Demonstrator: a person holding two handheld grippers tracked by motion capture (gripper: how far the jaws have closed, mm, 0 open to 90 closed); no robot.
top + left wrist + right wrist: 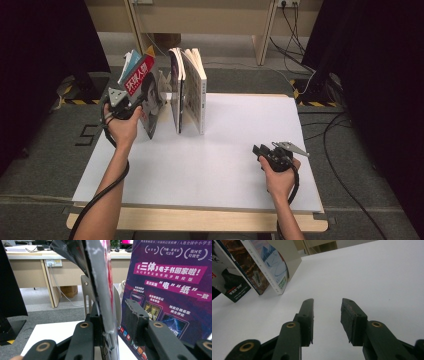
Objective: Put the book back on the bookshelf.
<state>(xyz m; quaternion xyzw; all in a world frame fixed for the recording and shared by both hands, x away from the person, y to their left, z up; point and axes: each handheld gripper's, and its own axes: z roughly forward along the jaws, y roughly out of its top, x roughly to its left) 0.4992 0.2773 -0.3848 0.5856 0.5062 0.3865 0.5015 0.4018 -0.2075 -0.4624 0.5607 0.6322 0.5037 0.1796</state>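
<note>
A magazine (pixel 147 95) with a red title band stands tilted at the table's far left, leaning toward two upright books (pixel 192 90). My left gripper (pixel 131 104) is at its near edge. In the left gripper view the magazine's edge (pixel 100 277) stands between the jaws of the left gripper (pixel 113 307); it lies against the left pad, with a gap to the right pad (pixel 132 315). A purple book cover (pixel 170 290) rises just to the right. My right gripper (pixel 257 150) rests low over the white table at the right, and the right gripper (pixel 327 307) is open with nothing in it.
The white table top (pixel 210 165) spreads between the hands. A metal bookend (pixel 86 293) stands behind the magazine. Books (pixel 272 265) lean at the upper left of the right gripper view. Beyond the table are a wooden desk (pixel 200 20), cables and dark curtains.
</note>
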